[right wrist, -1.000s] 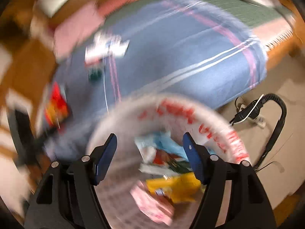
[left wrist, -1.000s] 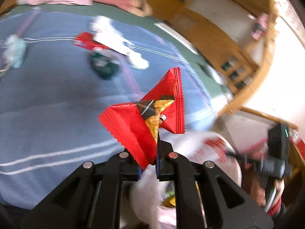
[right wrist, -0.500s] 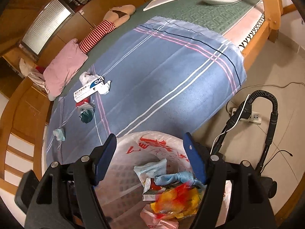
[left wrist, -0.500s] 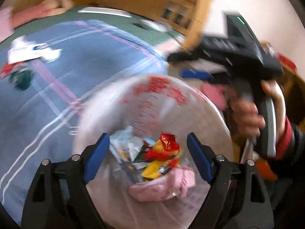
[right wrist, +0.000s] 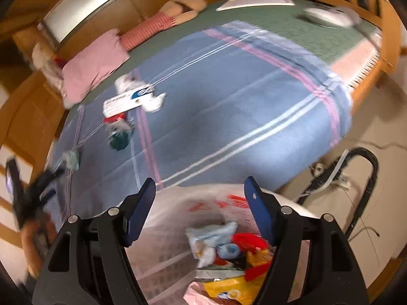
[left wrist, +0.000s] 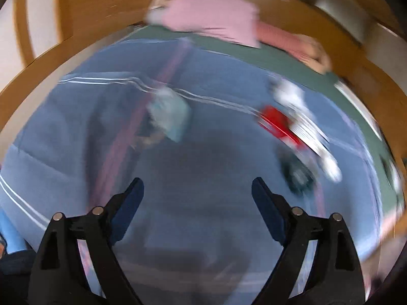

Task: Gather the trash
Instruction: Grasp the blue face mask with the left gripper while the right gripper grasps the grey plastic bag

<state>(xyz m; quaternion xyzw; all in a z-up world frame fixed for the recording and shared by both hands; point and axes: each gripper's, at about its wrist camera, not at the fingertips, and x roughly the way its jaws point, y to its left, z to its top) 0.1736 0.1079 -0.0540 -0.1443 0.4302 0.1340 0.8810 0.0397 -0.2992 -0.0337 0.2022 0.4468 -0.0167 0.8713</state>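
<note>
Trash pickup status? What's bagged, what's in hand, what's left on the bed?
Done: several wrappers lie in the white bag.
In hand: nothing; the left tool, jaws just opened, is empty over the blanket; the right tool is open above the bag.
Left: pale crumpled piece, red wrapper, white box, dark green piece.

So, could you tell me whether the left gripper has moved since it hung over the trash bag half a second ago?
Yes. The left gripper, empty, jaws just opened wider, has swung off the bag and back over the blue blanket, facing the pink pillow.
</note>
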